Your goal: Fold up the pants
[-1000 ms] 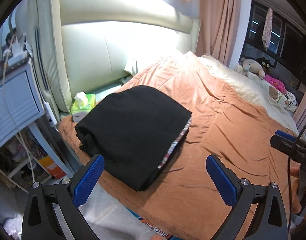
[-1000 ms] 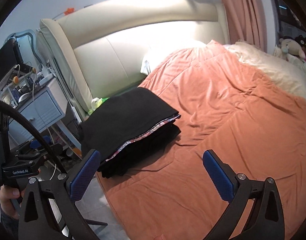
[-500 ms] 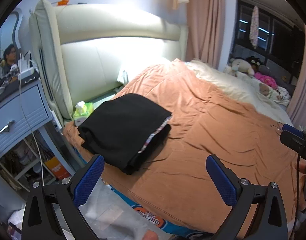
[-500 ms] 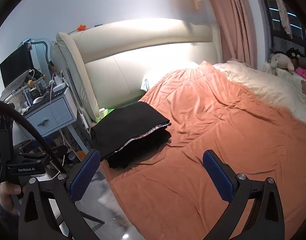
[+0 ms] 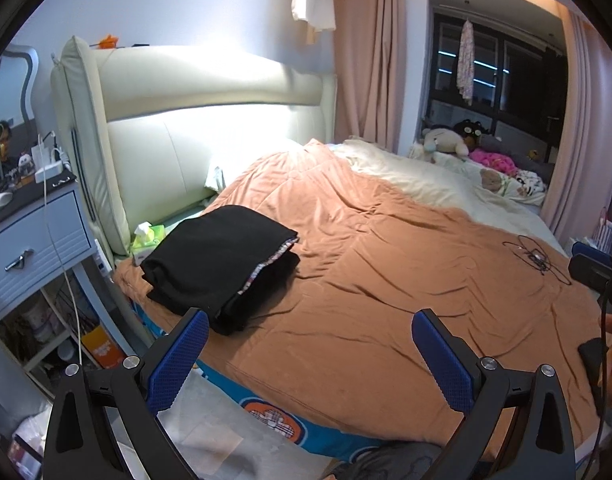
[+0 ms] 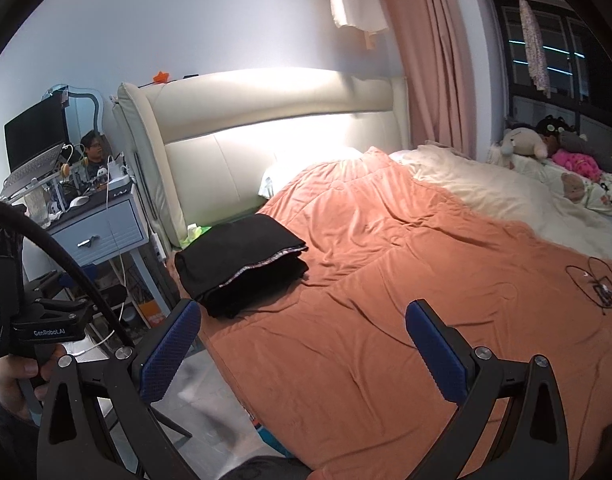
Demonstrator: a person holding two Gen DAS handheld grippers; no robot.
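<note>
A: Pants [image 5: 219, 258] folded, black stack left of centre on bed [image 5: 386, 300], near the headboard.
B: Grippers?
A: Left hand-held gripper [image 5: 310, 354] and right hand-held gripper [image 6: 301, 346] both spread wide, empty, well clear. Looks finished, nothing left.

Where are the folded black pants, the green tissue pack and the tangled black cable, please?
folded black pants [image 5: 213, 252], left wrist view, top layer's middle.
green tissue pack [image 5: 147, 236], left wrist view, its green top.
tangled black cable [image 6: 598, 284], right wrist view, the knot.

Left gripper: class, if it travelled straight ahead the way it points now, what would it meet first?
Probably the orange bedspread: the open left gripper aims at bare cover, right of the folded black pants. Depth is uncertain.
</note>
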